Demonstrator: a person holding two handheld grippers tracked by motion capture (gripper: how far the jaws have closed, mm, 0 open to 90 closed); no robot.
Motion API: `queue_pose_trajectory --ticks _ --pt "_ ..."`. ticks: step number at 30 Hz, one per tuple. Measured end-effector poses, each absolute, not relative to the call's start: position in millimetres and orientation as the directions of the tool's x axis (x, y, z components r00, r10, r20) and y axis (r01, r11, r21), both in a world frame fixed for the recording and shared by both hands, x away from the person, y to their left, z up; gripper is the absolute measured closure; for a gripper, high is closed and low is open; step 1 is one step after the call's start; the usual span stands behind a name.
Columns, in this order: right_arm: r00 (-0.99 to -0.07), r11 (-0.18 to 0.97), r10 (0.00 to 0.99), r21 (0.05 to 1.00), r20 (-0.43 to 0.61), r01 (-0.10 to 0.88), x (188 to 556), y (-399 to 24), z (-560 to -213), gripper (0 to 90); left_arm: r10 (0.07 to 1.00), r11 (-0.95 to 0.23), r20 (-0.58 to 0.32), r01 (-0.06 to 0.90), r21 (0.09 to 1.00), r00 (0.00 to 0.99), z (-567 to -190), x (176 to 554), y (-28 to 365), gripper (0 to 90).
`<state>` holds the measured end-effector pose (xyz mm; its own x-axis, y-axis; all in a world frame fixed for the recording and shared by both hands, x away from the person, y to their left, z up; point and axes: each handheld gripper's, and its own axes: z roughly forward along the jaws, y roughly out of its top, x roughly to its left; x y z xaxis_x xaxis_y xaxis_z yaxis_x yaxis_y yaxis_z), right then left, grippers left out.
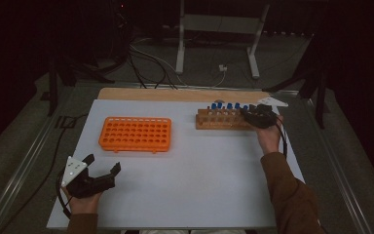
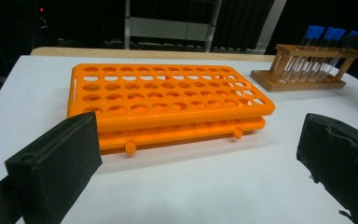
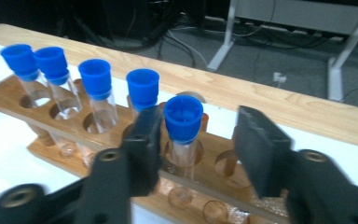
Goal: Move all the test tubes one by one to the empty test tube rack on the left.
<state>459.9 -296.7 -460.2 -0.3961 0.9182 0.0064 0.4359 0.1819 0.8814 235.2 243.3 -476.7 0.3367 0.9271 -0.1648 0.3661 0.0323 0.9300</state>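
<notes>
A wooden rack [image 1: 221, 122] at the back right of the white table holds several clear tubes with blue caps [image 3: 95, 79]. My right gripper [image 1: 253, 116] reaches into the rack's right end. In the right gripper view its jaws [image 3: 200, 126] stand on either side of one blue-capped tube [image 3: 182, 116]. The left jaw is close against the cap, and a gap shows at the right jaw. An empty orange tube rack [image 1: 135, 134] lies left of centre. My left gripper [image 1: 102, 163] rests open near the front left edge, aimed at the orange rack [image 2: 168, 93].
A bare wooden strip [image 1: 175, 94] runs along the table's far edge. Beyond it on the floor are a metal stand [image 1: 219, 29] and cables [image 1: 146, 58]. Metal rails [image 1: 24, 165] run along both sides of the white table [image 1: 199, 180].
</notes>
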Motion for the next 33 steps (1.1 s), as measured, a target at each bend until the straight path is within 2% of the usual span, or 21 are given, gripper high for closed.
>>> queue_pose_trajectory --ticks 3,4,23,33 --pt "-0.413 0.203 0.911 0.875 -0.004 0.440 462.4 -293.2 -459.6 73.9 0.926 0.031 -0.166 0.370 0.928 0.339 -476.9 235.6 243.2 0.6" --pt "-0.409 0.217 0.912 0.870 -0.018 0.444 464.3 -290.6 -459.2 74.8 0.926 0.031 -0.166 0.371 0.928 0.339 -476.9 235.5 243.3 0.5" --pt "-0.361 0.169 0.932 0.863 0.017 0.476 467.5 -285.2 -463.0 77.1 0.921 0.028 -0.170 0.378 0.926 0.350 -477.8 236.6 242.4 0.5" --pt "-0.374 0.171 0.927 0.884 0.005 0.436 462.2 -287.1 -442.7 77.2 0.923 0.034 -0.172 0.373 0.927 0.343 -477.1 236.4 244.0 0.5"
